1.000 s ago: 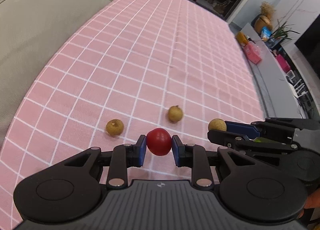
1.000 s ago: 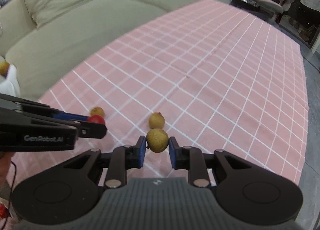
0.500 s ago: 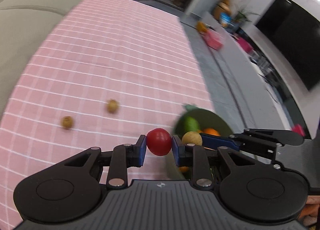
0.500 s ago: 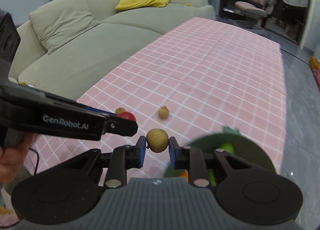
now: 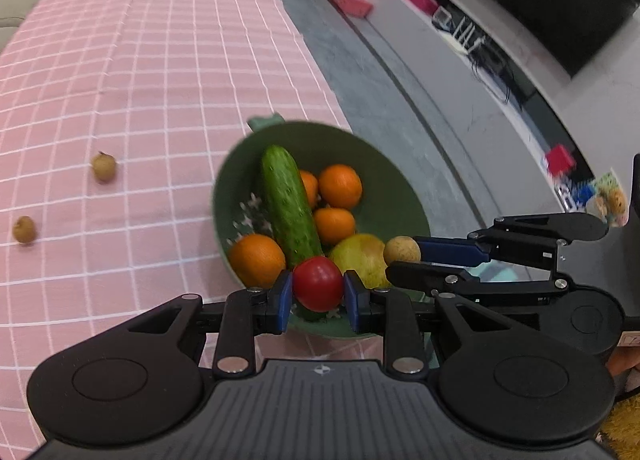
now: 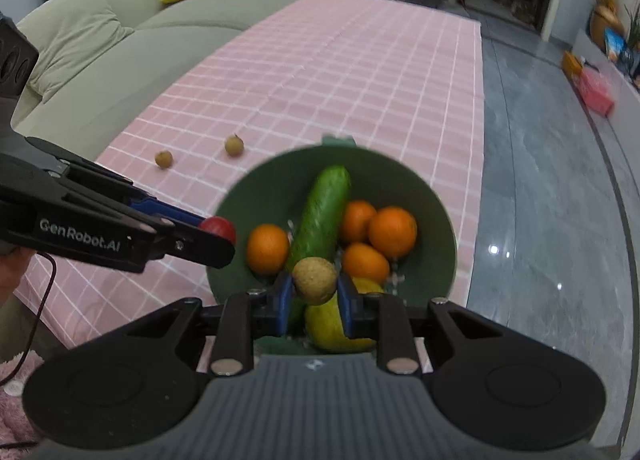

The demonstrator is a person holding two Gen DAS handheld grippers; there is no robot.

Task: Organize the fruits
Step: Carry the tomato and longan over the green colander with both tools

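My left gripper [image 5: 318, 294] is shut on a small red tomato [image 5: 318, 288], held over the near rim of a green bowl [image 5: 390, 195]. My right gripper [image 6: 314, 296] is shut on a tan longan [image 6: 314, 280] above the same bowl [image 6: 434, 203]. The bowl holds a cucumber [image 5: 288, 207], several oranges [image 5: 340, 185] and a yellow-green pear [image 5: 358, 256]. In the left wrist view the right gripper [image 5: 402, 256] comes in from the right with its longan [image 5: 401, 250]. In the right wrist view the left gripper [image 6: 218, 234] carries the tomato [image 6: 218, 228] at the bowl's left edge.
Two more longans [image 5: 104, 167] [image 5: 24, 229] lie on the pink checked tablecloth [image 5: 140, 59] left of the bowl. A grey-green sofa [image 6: 100, 43] runs along the table's far side. Grey floor [image 6: 540, 163] lies to the right past the table edge, with a TV stand beyond.
Both grippers have swung right from the loose longans to above the green bowl, each keeping its fruit. The bowl and its contents have come fully into view.
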